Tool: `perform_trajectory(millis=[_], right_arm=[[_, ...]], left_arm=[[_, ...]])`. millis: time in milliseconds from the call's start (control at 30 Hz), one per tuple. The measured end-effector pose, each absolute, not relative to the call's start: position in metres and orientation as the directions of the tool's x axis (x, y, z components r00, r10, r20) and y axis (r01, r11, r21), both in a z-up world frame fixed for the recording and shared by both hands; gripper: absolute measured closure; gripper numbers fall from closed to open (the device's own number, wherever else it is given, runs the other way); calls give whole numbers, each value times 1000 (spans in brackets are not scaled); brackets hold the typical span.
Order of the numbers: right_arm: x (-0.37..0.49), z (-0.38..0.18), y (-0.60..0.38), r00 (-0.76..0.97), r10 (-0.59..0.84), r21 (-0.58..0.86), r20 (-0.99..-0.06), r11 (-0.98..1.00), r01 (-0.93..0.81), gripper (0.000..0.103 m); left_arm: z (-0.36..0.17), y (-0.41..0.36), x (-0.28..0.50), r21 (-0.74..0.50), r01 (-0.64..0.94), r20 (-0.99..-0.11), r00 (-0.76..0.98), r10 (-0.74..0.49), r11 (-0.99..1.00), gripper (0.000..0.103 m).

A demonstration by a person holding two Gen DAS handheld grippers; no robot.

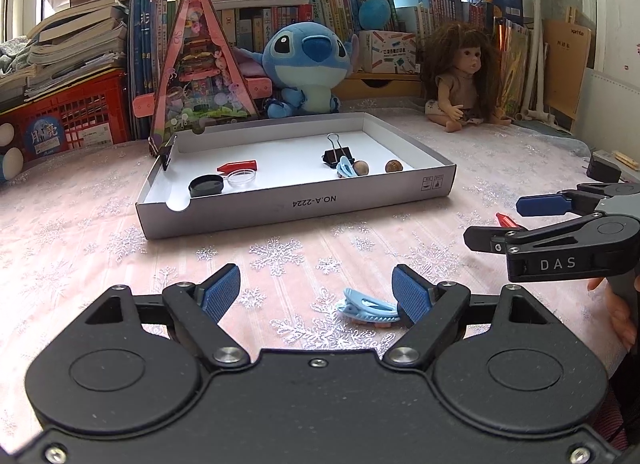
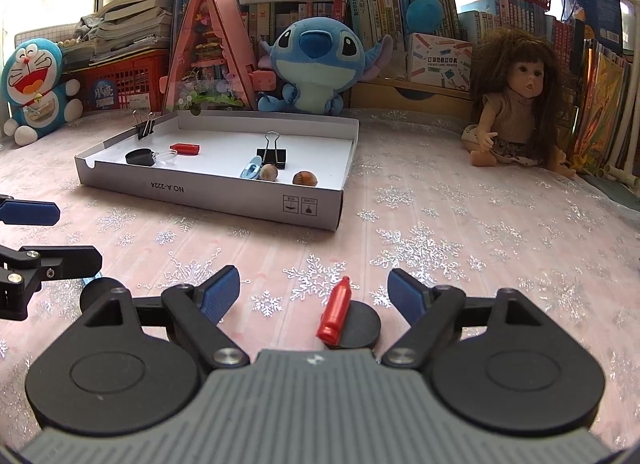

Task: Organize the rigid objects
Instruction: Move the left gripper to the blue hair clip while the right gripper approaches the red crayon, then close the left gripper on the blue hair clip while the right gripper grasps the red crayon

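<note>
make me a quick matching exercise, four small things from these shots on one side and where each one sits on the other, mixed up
Things:
1. light blue clip
2. red cap
3. black binder clip
4. black lid

Places:
A. in the white box, near its notched corner
B. on the cloth between the left gripper fingers
C. upright in the box, beside two nuts
D. on the cloth between the right gripper fingers

Pairs: 1-B, 2-D, 3-C, 4-A

- Cloth: pink, silver snowflakes
- Tray: grey outside, white inside
- Clip: light blue
- Cap: red
- Disc: black
- Pads: blue, ribbed
</note>
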State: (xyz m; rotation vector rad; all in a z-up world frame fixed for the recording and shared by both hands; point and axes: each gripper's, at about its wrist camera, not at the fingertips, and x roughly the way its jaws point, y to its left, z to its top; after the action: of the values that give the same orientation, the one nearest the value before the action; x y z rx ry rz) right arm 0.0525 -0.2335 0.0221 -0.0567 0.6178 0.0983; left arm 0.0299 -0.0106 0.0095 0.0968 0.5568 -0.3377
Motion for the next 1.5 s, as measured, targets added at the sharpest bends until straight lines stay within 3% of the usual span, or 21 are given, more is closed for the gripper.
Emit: perform_trajectory(millis=[833, 1033, 1100, 1233, 1300, 1367, 1433, 1500], right_arm=[[37, 18, -245, 812, 63, -16, -581, 996, -88, 15], [32, 21, -250, 819, 54, -11, -571, 997, -73, 16], [31, 23, -252, 826, 53, -5, -562, 998, -67, 22], [31, 26, -252, 828, 64, 6, -557, 997, -73, 48], [33, 26, -248, 823, 70, -3, -564, 996, -87, 55], [35, 24, -244, 814, 69, -15, -577, 995, -95, 74], [35, 23, -241, 811, 66, -21, -581, 995, -96, 85], [35, 24, -240, 814, 71, -16, -577, 995, -98, 89]], left_arm=[[-3, -22, 22, -32, 394, -563, 752, -342, 919, 43], [-4, -24, 22, -30, 388, -557, 759, -337, 921, 59], [-4, -24, 22, -26, 382, -557, 762, -331, 924, 67], [-2, -22, 22, -32, 363, -550, 771, -320, 931, 67], [-1, -21, 23, -31, 360, -549, 773, -317, 932, 67], [-1, -20, 23, -30, 358, -548, 775, -315, 933, 67], [0, -20, 23, -31, 355, -548, 776, -313, 934, 67], [1, -19, 23, -32, 353, -546, 778, -312, 935, 67]])
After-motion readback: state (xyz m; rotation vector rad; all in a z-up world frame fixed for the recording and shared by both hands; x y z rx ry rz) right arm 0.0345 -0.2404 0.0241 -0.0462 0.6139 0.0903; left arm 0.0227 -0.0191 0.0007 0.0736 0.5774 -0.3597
